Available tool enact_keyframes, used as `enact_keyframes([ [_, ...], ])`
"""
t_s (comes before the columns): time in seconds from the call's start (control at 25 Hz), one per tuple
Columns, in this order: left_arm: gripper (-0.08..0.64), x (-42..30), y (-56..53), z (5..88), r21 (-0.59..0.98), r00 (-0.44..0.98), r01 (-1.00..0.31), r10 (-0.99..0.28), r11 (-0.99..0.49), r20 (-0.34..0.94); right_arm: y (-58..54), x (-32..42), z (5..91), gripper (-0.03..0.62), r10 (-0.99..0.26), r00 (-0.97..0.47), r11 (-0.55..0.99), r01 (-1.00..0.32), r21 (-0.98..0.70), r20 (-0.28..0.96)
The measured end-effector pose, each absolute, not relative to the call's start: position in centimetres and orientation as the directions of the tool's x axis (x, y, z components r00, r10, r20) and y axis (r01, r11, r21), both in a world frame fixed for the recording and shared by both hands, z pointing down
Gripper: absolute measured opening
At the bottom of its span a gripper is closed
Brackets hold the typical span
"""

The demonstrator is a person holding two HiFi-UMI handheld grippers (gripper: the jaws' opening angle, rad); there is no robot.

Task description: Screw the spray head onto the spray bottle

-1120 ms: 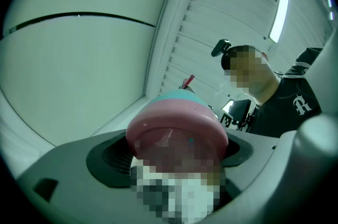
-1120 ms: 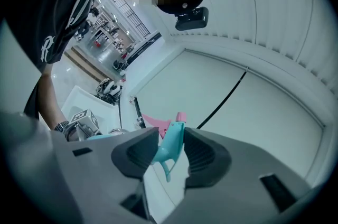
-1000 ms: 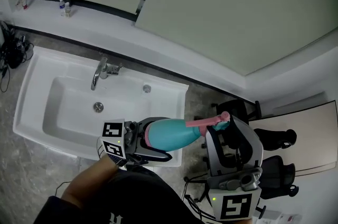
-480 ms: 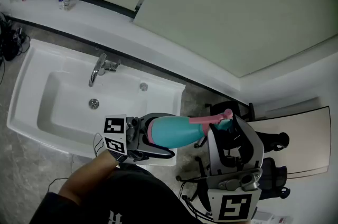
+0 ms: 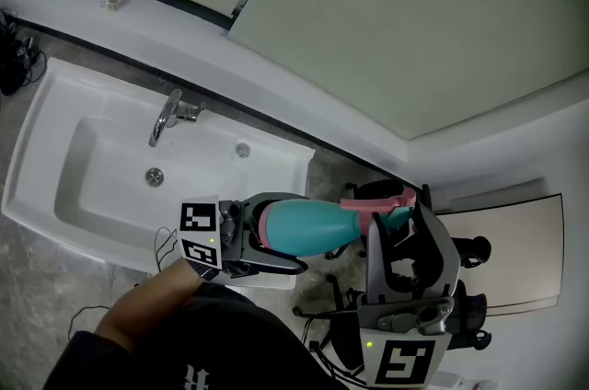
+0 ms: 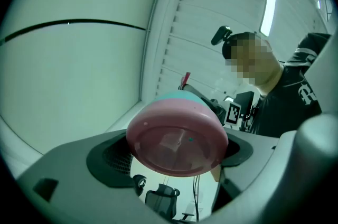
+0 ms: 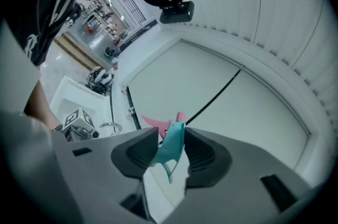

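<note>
White sink and faucet sit left, below my left gripper, which is spread wide and clamped on the teal spray bottle's pink base. Past the sink's right edge, in free air, my right gripper pinches the spray head at the bottle's neck.

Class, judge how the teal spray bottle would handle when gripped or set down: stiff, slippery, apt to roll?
Probably stiff: the spray bottle holds its shape in the left tool, whose jaws stand wide. Its smooth, round, tapering body may slip, and roll if laid down.
</note>
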State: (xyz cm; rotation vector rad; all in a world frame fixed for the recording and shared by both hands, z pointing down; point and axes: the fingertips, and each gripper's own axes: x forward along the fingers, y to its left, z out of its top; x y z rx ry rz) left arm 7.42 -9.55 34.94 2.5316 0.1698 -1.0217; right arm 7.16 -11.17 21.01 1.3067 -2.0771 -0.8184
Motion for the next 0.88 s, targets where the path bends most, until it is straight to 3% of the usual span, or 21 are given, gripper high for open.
enact_keyframes([
  [0.32,0.455,6.9,-8.8,34.3,0.326,0.650,0.403,0.017,-0.855,-0.760,-10.0,5.7,20.1,0.150,-0.855,-0.512,0.372,-0.502,0.781,0.079],
  [0.56,0.456,6.9,-8.8,34.6,0.320,0.651,0.415,0.033,-0.851,-0.758,-10.0,5.3,20.6,0.150,-0.825,-0.550,0.415,-0.435,0.799,0.129],
  [0.88,0.456,6.8,-9.1,34.8,0.309,0.680,0.352,0.014,-0.884,-0.733,-10.8,6.1,21.1,0.150,-0.879,-0.445,0.422,-0.552,0.719,0.175],
])
